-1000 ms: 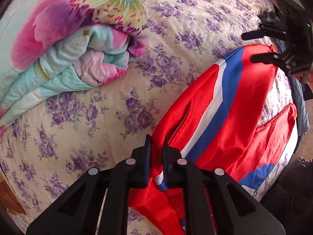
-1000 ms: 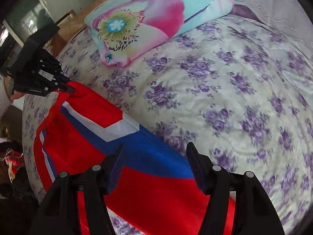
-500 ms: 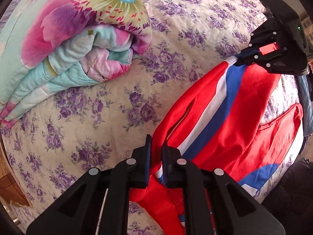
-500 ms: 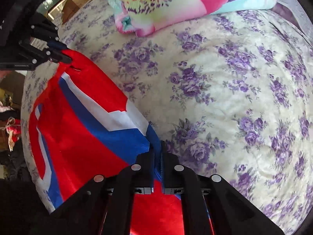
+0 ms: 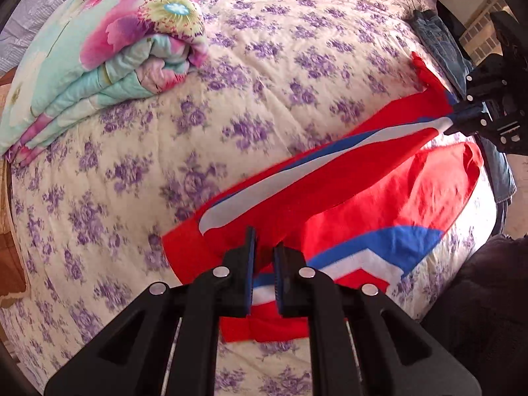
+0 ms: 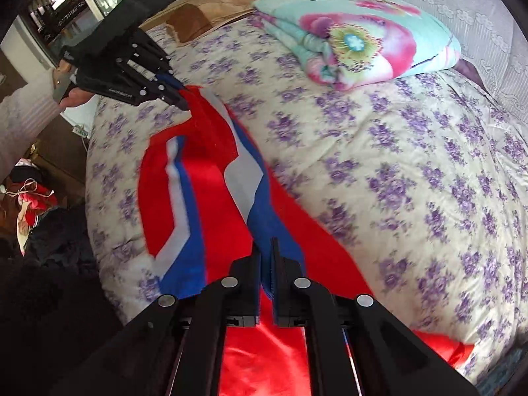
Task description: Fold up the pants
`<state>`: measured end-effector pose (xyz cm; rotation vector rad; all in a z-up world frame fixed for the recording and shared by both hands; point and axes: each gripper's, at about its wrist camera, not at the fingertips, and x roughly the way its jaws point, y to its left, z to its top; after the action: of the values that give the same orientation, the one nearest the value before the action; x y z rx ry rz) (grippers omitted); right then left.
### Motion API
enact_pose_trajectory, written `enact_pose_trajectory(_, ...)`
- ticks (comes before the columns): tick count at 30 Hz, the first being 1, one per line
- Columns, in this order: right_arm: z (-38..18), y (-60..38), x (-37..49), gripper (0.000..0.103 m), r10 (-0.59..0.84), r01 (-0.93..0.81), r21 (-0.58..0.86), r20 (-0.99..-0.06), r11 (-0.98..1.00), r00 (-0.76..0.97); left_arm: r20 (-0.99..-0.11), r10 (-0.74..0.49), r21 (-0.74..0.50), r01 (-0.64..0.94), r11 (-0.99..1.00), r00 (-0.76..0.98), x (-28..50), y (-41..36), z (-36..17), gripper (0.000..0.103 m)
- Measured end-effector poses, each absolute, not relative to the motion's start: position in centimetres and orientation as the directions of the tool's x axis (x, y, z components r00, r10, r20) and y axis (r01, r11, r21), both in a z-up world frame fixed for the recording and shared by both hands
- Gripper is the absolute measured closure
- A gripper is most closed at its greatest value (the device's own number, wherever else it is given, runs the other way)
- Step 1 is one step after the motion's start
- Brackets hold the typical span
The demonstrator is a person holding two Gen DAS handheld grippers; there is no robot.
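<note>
Red pants (image 5: 346, 194) with blue and white stripes lie on a bed; they also show in the right wrist view (image 6: 217, 198). My left gripper (image 5: 264, 247) is shut on one end of the upper leg's edge and shows in the right wrist view (image 6: 180, 99). My right gripper (image 6: 265, 254) is shut on the other end of that edge and shows in the left wrist view (image 5: 455, 122). The held leg is lifted taut between the two grippers, above the other leg, which lies flat near the bed's edge.
The bedspread (image 5: 264, 66) is cream with purple flowers. A folded floral quilt (image 5: 99, 52) lies at the far side, also in the right wrist view (image 6: 363, 36). Denim clothing (image 5: 439, 43) lies at one bed corner. Dark clothes (image 6: 39, 224) and furniture stand beside the bed.
My right gripper went from open above the pants to shut on the fabric edge. Both grippers then lifted the upper leg, stretching it taut and carrying it over toward the lower leg.
</note>
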<state>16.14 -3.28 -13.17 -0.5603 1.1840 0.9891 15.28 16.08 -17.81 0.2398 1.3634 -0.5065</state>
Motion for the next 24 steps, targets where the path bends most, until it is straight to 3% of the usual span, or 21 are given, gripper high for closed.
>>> enact_pose_trajectory(8, -17.7, -1.3, 4.3, 0.098, 0.260, -0.850, 0.108, -0.965, 0.516, 0.035, -0.982, -0.167, -0.106, 0.470, 0.876, 0.090, 7.6, 17.1, -20.2, 0.094)
enact_pose_trajectory(13, -22.5, -0.6, 3.0, 0.098, 0.229, -0.787, 0.132, -0.973, 0.603, 0.013, -0.991, -0.132, -0.110, 0.450, 0.886, 0.018, 6.3, 17.4, -24.6, 0.092)
enact_pose_trajectory(16, -25.3, -0.5, 3.0, 0.097, 0.202, -0.751, 0.145, -0.979, 0.644, -0.016, -0.983, -0.185, -0.176, 0.401, 0.899, -0.016, 6.8, 18.0, -26.4, 0.091)
enact_pose_trajectory(24, -26.6, -1.0, 3.5, 0.097, 0.220, -0.685, 0.175, -0.975, 0.707, -0.022, -0.953, -0.282, -0.232, 0.326, 0.916, 0.112, 3.1, 20.4, -21.6, 0.085)
